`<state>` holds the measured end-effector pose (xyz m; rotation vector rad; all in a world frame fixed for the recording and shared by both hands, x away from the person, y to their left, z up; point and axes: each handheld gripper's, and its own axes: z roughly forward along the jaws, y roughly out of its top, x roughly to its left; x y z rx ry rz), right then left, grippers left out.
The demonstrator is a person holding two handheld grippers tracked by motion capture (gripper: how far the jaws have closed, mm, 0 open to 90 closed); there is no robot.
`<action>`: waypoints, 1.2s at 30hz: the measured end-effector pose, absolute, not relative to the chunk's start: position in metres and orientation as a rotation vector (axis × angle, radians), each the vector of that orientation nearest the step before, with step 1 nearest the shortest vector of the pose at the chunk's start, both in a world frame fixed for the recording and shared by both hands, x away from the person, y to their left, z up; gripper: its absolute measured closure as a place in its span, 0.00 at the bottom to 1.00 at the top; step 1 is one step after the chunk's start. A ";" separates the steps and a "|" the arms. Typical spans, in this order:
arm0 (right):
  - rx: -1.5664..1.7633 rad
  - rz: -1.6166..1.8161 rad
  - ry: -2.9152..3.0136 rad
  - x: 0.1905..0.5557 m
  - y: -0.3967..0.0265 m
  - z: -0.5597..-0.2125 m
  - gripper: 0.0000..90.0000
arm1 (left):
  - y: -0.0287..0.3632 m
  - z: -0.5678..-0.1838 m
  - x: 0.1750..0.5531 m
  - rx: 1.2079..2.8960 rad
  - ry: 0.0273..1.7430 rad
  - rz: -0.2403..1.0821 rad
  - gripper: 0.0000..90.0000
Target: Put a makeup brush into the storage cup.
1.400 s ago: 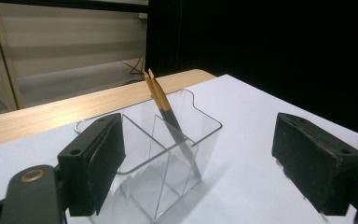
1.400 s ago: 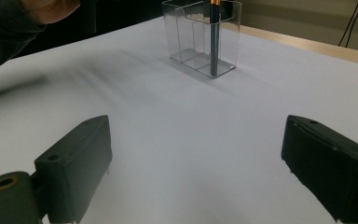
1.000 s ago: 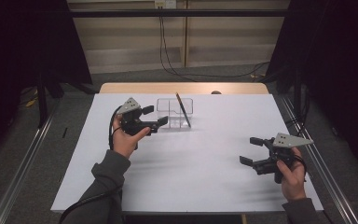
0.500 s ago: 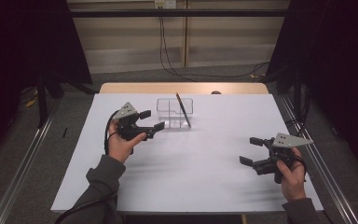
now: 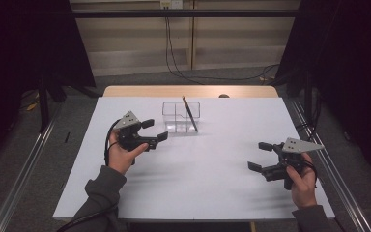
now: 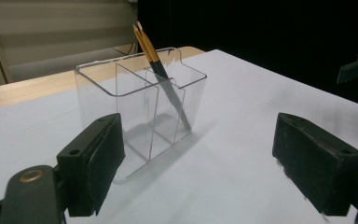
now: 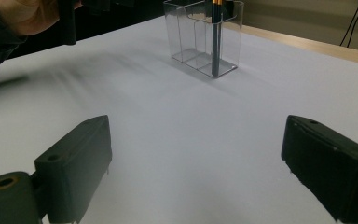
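1. Two pencils (image 6: 161, 74) lean in an end compartment of the clear holder (image 5: 180, 116), far-centre on the white table (image 5: 198, 183).
2. Left gripper (image 5: 154, 130) just left of holder, jaws apart, empty.
3. Right gripper (image 5: 260, 155) well apart, jaws apart, empty.

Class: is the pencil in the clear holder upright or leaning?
Leaning: the pencil slants, foot on the holder floor, top past its rim.

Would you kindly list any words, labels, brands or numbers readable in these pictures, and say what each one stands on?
None can be read: the clear plastic divided holder, the dark pencils with orange ends, the white table sheet and the black pads of the left tool and right tool carry no legible text.
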<state>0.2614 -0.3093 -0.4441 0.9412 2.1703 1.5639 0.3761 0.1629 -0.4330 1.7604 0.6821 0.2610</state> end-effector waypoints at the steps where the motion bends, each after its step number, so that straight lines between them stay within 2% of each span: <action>1: 0.938 1.565 2.172 0.262 -0.309 -0.444 0.09 | 0.163 -0.434 0.376 1.753 0.680 0.249 0.18; 36: 0.932 1.561 2.170 0.262 -0.309 -0.444 0.09 | 0.201 -0.445 0.357 1.751 0.722 0.265 0.18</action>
